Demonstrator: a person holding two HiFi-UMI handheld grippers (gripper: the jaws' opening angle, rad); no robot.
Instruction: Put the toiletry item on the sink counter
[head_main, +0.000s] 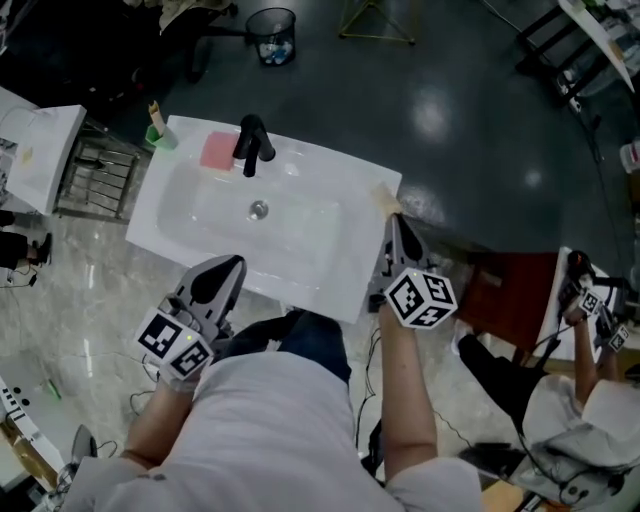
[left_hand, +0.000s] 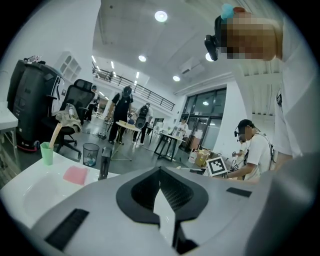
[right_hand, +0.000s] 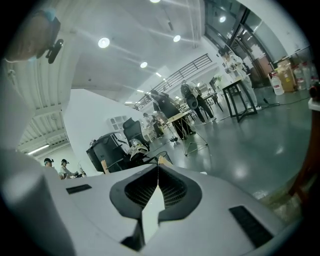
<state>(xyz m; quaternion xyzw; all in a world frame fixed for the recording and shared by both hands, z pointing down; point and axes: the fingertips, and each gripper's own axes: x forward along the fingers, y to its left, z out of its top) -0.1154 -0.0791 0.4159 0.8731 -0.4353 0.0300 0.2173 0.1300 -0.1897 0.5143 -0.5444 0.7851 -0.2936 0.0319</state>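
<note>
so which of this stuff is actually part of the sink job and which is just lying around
Job: sink counter; pale tan item on its right corner, likely the toiletry; right gripper, shut, empty.
Lying about: pink pad; green cup; black faucet; waste bin; wire rack.

Left gripper (head_main: 232, 266): jaws closed together with nothing between them, tips pointing forward over the near edge of the worktop (head_main: 330, 275), left of its middle. Right gripper (head_main: 396, 224): jaws likewise pressed together and empty, tips at the worktop's right edge. The bare left forearm (head_main: 150, 430) and right forearm (head_main: 405, 400) reach forward, roughly parallel.
</note>
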